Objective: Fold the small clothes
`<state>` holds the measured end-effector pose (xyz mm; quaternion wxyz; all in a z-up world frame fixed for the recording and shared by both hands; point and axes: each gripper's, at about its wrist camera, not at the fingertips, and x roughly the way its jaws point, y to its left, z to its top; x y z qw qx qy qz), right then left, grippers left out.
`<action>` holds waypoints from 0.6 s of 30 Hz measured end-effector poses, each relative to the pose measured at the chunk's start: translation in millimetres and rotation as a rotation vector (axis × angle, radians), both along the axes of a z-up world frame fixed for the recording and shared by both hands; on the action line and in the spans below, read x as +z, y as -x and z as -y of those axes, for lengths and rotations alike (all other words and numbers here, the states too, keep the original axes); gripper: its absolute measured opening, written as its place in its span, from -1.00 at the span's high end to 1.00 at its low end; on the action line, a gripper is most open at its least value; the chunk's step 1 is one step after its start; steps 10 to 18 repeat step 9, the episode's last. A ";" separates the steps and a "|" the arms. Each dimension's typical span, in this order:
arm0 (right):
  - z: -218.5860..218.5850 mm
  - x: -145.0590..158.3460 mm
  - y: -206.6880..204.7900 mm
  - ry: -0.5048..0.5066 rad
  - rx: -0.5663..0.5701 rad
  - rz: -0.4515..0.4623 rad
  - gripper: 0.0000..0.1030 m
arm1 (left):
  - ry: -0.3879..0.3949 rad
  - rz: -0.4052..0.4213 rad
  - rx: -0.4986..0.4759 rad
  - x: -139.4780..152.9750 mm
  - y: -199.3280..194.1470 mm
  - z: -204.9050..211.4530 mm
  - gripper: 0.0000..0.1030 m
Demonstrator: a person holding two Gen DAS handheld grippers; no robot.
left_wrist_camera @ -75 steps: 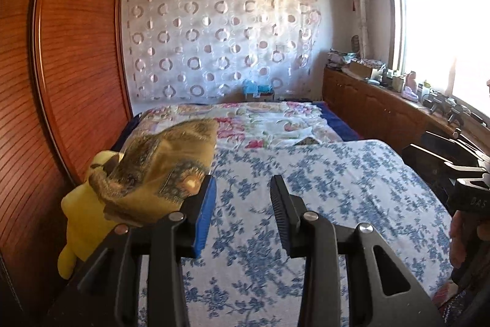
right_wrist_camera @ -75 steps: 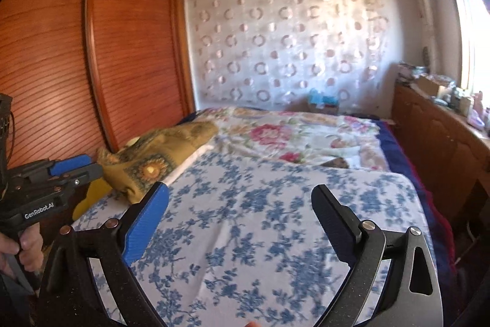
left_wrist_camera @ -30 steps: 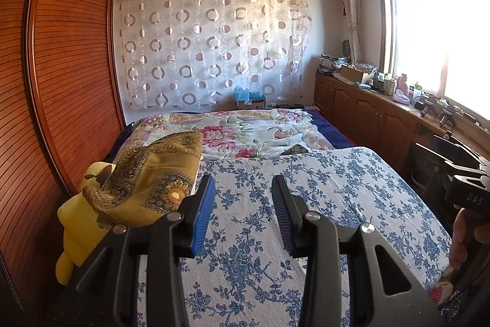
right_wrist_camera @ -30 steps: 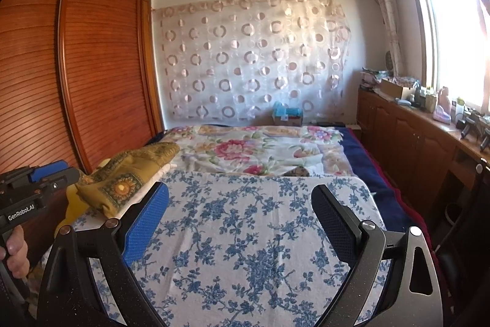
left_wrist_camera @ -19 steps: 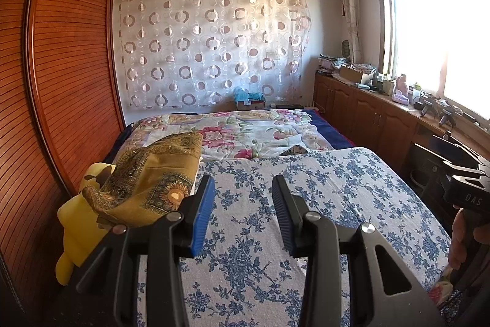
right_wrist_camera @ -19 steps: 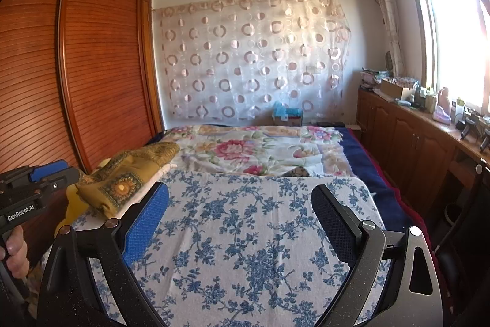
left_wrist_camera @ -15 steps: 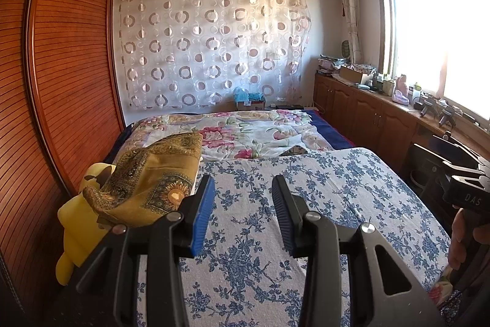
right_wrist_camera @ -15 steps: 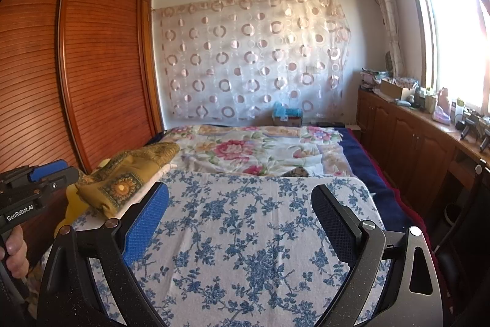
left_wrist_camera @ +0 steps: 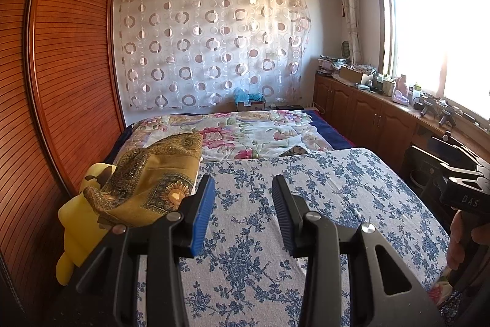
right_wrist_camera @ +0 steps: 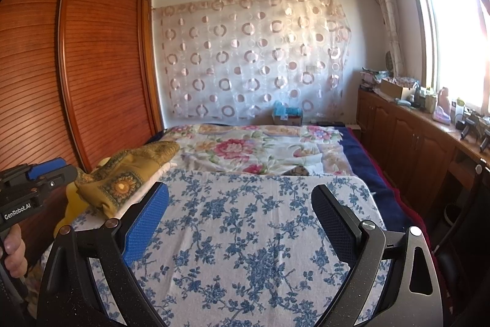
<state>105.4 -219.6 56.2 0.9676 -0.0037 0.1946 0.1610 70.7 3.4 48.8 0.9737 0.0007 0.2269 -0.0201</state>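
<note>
Holding both grippers above the near end of the bed, we have nothing in either. The left gripper [left_wrist_camera: 242, 213] has its blue-padded fingers parted by a moderate gap and grips nothing; the right gripper [right_wrist_camera: 239, 226] has its fingers spread wide, likewise with nothing between them. Both hover over the white cloth with blue flower print [right_wrist_camera: 245, 235] that covers the near half of the bed.

The task's thing, as we judge it, is the mustard-gold patterned cloth with a sunflower motif [left_wrist_camera: 153, 180]. It lies bunched at the left edge of the bed, partly draped over a yellow plush toy [left_wrist_camera: 76, 222] that sits against the reddish-brown slatted wooden wardrobe [left_wrist_camera: 61, 81]. It is near the left gripper's left finger, not touching it.

Risks we note:
- The gold cloth overhangs the left edge; a pull from one corner could drag it off into the gap by the wardrobe, or take the plush toy with it.
- Bunched layers may be pinched together, so that the cloth will not spread flat.
- A low grasp could catch the blue-flowered cloth beneath and ruck it.
- How many garments the gold bundle holds we cannot tell.

Count: two grippers; one gold cloth bundle; one plush toy; one blue-flowered cloth; one pink-and-green floral bedspread [right_wrist_camera: 245, 149] on the far half.
</note>
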 end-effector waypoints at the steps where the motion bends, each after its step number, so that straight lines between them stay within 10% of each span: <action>1: 1.5 -0.3 0.3 0.000 0.000 0.000 -0.86 | 0.000 0.000 0.000 -0.1 0.0 0.1 0.24; 18: -0.4 0.4 -0.2 0.001 0.000 0.000 -0.86 | 0.000 0.000 -0.001 0.0 0.2 -0.3 0.24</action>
